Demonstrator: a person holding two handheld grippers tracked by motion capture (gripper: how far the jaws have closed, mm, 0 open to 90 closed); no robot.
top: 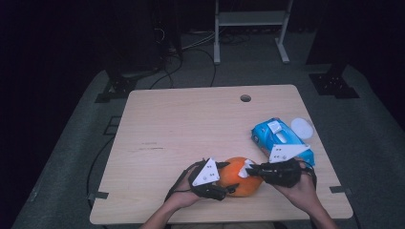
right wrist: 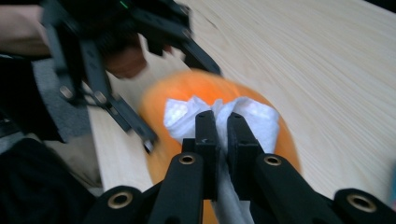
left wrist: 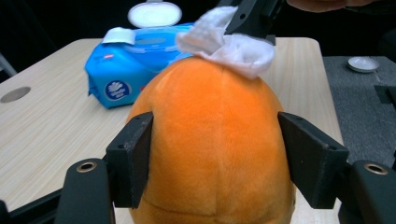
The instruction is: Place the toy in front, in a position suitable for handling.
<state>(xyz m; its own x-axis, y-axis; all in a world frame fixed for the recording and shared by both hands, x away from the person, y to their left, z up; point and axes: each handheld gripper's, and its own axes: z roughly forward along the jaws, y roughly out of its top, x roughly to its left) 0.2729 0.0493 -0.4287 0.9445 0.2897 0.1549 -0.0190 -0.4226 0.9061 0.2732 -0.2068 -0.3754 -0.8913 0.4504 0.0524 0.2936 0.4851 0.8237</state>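
left claw: clamps orange plush ball, low centre, steadying it | right claw: pinches white wipe on top, to rub it clean

You have bare table across the whole left and upper part of the high view, open to either hand. At lower centre the orange plush blocks the way between your grippers. The blue wipes pack and its white lid crowd the right edge.
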